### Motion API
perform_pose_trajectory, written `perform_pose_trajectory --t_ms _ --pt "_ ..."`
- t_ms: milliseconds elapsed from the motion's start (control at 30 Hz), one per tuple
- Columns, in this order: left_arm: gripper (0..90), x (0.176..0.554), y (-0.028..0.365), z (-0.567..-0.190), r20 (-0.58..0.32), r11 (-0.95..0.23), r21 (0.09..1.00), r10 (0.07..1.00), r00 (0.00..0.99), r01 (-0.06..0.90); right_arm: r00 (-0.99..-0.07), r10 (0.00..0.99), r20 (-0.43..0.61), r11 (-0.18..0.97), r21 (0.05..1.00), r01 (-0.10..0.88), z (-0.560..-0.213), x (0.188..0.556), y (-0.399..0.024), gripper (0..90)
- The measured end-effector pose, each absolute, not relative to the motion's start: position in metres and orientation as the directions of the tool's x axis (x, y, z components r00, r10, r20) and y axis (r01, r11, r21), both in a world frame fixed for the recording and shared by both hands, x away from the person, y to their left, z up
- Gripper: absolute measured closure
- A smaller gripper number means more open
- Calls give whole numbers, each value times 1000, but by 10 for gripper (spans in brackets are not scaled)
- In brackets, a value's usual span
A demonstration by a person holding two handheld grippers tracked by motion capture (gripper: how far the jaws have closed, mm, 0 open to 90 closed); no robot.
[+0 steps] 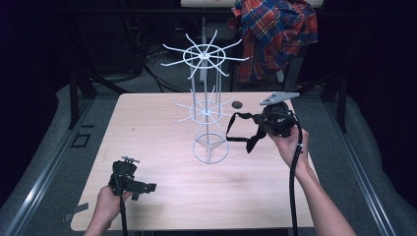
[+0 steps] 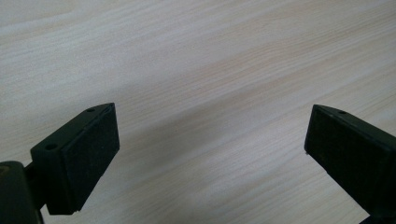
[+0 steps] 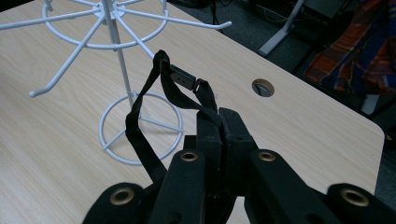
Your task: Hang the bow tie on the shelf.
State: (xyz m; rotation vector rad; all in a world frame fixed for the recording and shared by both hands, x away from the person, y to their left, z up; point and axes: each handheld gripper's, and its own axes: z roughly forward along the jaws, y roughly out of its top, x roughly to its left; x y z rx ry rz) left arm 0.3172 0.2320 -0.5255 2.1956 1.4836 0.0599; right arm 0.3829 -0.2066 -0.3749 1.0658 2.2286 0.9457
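A white wire rack [image 1: 206,105] with two rings of radiating hooks stands upright in the middle of the wooden table [image 1: 162,196]. Just right of its lower ring, above the table, my right gripper [image 1: 259,131] is shut on a black strap [image 1: 237,129] that hangs as a loop toward the rack. In the right gripper view the strap [image 3: 142,135] rises from the shut right gripper [image 3: 219,116] to a small buckle [image 3: 182,77], with the rack [image 3: 116,56] close behind it. My left gripper [image 1: 145,188] rests low near the table's front left, open. Bare wood lies between the fingers of the left gripper [image 2: 210,135].
A plaid shirt [image 1: 275,34] hangs on a frame behind the table at the back right. A round cable hole [image 1: 237,104] sits in the tabletop near the far edge, right of the rack. Dark floor and metal rails [image 1: 44,167] flank the table.
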Motion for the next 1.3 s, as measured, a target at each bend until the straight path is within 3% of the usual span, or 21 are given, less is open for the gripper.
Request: perform_pose_trajectory --t_ms 1300 --pt "34 317 233 -526 -229 -289 414 884 406 863 -595 801 -68 466 693 549 -418 408 -182 872"
